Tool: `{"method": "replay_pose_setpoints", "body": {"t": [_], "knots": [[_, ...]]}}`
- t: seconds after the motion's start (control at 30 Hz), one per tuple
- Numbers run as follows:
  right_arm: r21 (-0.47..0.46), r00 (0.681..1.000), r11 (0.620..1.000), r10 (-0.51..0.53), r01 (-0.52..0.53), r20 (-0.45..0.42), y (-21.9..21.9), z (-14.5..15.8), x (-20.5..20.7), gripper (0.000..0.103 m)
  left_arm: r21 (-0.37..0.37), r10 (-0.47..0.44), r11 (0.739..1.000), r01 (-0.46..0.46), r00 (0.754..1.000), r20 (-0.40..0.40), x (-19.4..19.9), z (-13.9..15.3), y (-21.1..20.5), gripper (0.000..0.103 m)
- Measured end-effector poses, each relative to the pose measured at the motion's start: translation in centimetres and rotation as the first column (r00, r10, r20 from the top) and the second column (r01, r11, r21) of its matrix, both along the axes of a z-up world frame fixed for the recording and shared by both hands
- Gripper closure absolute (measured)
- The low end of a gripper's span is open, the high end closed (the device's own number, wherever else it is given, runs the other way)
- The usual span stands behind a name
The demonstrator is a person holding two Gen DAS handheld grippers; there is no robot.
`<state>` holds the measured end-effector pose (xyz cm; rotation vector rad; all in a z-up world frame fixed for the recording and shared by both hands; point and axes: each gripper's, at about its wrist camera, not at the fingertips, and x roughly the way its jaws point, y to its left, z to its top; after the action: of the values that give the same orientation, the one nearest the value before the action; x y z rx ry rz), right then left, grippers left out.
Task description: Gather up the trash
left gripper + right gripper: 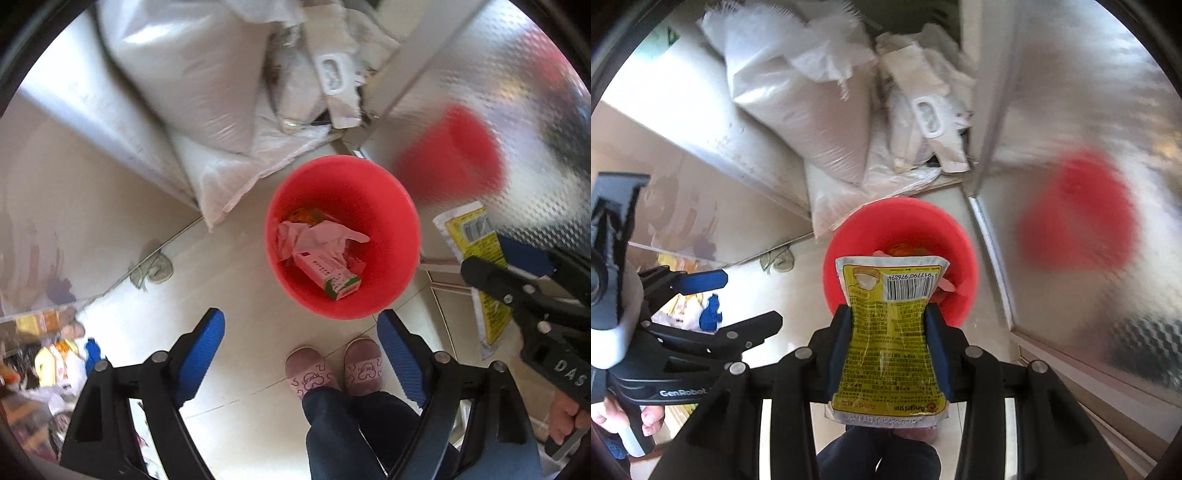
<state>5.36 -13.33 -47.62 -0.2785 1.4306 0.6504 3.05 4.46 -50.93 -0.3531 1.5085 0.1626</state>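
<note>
A red bin point(400, 229) stands on the tiled floor straight below me. Inside lie crumpled pink paper point(317, 236) and a small green-and-white carton point(334, 277). My left gripper point(301, 336) hangs open above the bin's near side, nothing between its blue pads. My right gripper point(890, 325) is shut on a yellow printed packet point(886, 354) and holds it upright just over the bin's near rim point(901, 203). In the left wrist view the same packet point(472, 236) and right gripper point(487, 258) show at the right. The left gripper point(751, 297) appears at the left of the right wrist view.
White sacks point(192, 74) and plastic bags point(332, 74) are piled behind the bin against a low ledge. A shiny metal panel point(517, 92) at the right mirrors the bin in red. The person's pink slippers point(332, 373) stand close in front. Cluttered goods point(44, 350) sit at the lower left.
</note>
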Motion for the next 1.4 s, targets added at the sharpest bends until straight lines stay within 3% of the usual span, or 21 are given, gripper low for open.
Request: {"method": "replay_pose_setpoints", "body": {"t": [0.1,0.33,0.4,0.47,0.53,0.6,0.73,0.93,1.1,1.2,1.23,1.4], "knots": [[-0.003,0.999,0.999,0.047,-0.047,-0.017,0.9,-1.3,-0.2,0.065,-0.005,0.062,0.998,-0.062,0.998,0.003,-0.6,-0.4,0.7,0.02],[-0.009,0.992,0.992,0.125,-0.125,-0.025,2.1,-1.8,-0.8,0.061,0.011,0.114,0.993,-0.114,0.994,-0.002,-2.1,-0.5,1.6,0.02],[-0.013,0.989,0.989,0.144,-0.144,-0.019,2.3,-1.4,-1.2,0.055,0.02,0.122,0.992,-0.122,0.993,0.005,-2.6,0.1,1.7,0.02],[-0.015,0.987,0.987,0.162,-0.161,0.009,2.5,-0.6,-1.7,0.033,0.026,0.131,0.991,-0.131,0.991,0.004,-3.1,0.8,2.0,0.02],[-0.018,0.985,0.985,0.171,-0.171,0.01,2.4,0.3,-2.1,0.027,0.026,0.142,0.989,-0.142,0.99,0.005,-3.6,2.0,2.1,0.02],[-0.016,0.985,0.985,0.173,-0.173,-0.014,2.4,1.5,-2.4,0.026,0.031,0.147,0.989,-0.148,0.989,0.023,-4.2,4.3,2.0,0.02],[0.004,0.986,0.986,0.169,-0.169,-0.002,1.7,6.5,-3.5,0.024,0.051,0.155,0.986,-0.158,0.986,0.059,-5.7,10.4,2.0,0.02],[0.008,0.981,0.987,0.159,-0.16,0.11,0.5,17.7,-5.6,0.015,0.097,0.146,0.982,-0.16,0.98,0.133,-7.7,22.3,0.9,0.019],[0.025,0.974,0.99,0.13,-0.137,0.186,-0.7,26.8,-7.4,0.014,0.149,0.158,0.97,-0.191,0.965,0.208,-9.4,31.1,-0.2,0.019],[0.015,0.954,0.994,0.103,-0.112,0.281,-1.4,31.6,-8.5,0.011,0.213,0.152,0.956,-0.202,0.962,0.227,-10.4,35.2,-0.7,0.017],[0.015,0.946,0.995,0.093,-0.103,0.311,-1.6,33.0,-9.0,0.005,0.227,0.154,0.951,-0.211,0.957,0.244,-10.8,36.5,-0.9,0.017],[0.025,0.918,0.993,0.094,-0.112,0.386,-1.8,38.0,-11.0,0.001,0.22,0.154,0.947,-0.235,0.931,0.332,-12.9,42.1,-0.3,0.016]]}}
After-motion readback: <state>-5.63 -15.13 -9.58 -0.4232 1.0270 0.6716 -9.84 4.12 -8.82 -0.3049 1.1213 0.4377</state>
